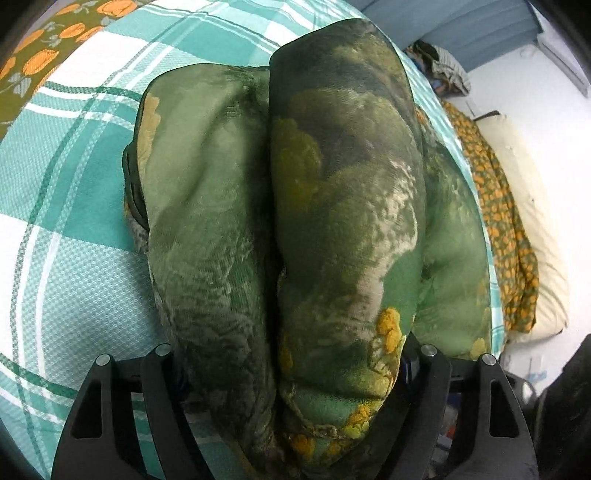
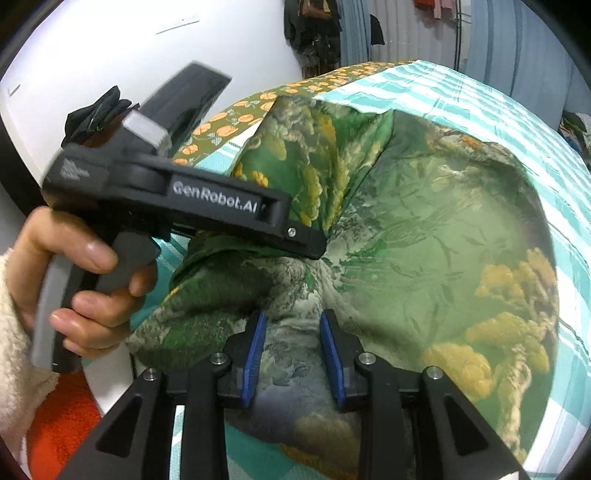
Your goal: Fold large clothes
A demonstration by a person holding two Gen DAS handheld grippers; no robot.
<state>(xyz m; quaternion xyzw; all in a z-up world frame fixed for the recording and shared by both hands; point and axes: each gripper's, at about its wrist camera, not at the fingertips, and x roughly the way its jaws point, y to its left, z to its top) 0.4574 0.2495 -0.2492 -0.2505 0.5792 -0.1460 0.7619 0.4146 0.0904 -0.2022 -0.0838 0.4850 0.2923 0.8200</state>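
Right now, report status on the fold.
Left claw shut on green printed garment. Right claw open, cloth between the pads. Garment bunched on checked bedsheet. Nothing blocking.

This is a bedroom in someone's home. Under both tongs spreads a bed with a teal-and-white checked sheet (image 1: 74, 229), and off to the right of the left tongs a cream pillow (image 1: 532, 229) lies against a white wall (image 1: 535, 96). Beyond the right tongs, clothes hang (image 2: 314, 29) beside pale blue curtains (image 2: 517, 40). An orange-flowered olive cloth (image 1: 502, 221) edges the bed.
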